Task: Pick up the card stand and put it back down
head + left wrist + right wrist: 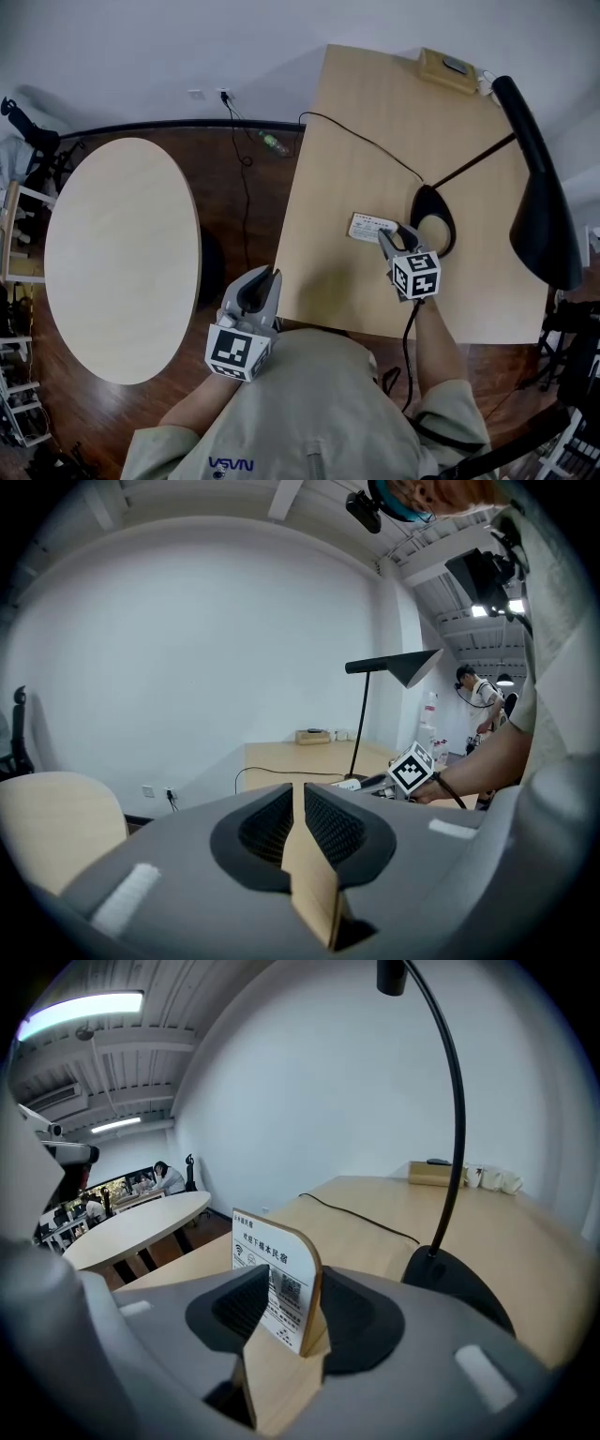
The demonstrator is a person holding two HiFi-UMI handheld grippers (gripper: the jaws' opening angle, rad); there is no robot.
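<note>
Nearest us, the left gripper hovers at the 7 o'clock corner of the desk, its jaws drawn together on nothing. Farther out, the right gripper has its jaws set narrow, with the pads against both faces of the card stand. The stand sits at 11 o'clock of that gripper's marker cube and at 9 o'clock of the lamp base. We judge the stand gripped but apparently not yet off the desk; the lift and the setting-down remain.
</note>
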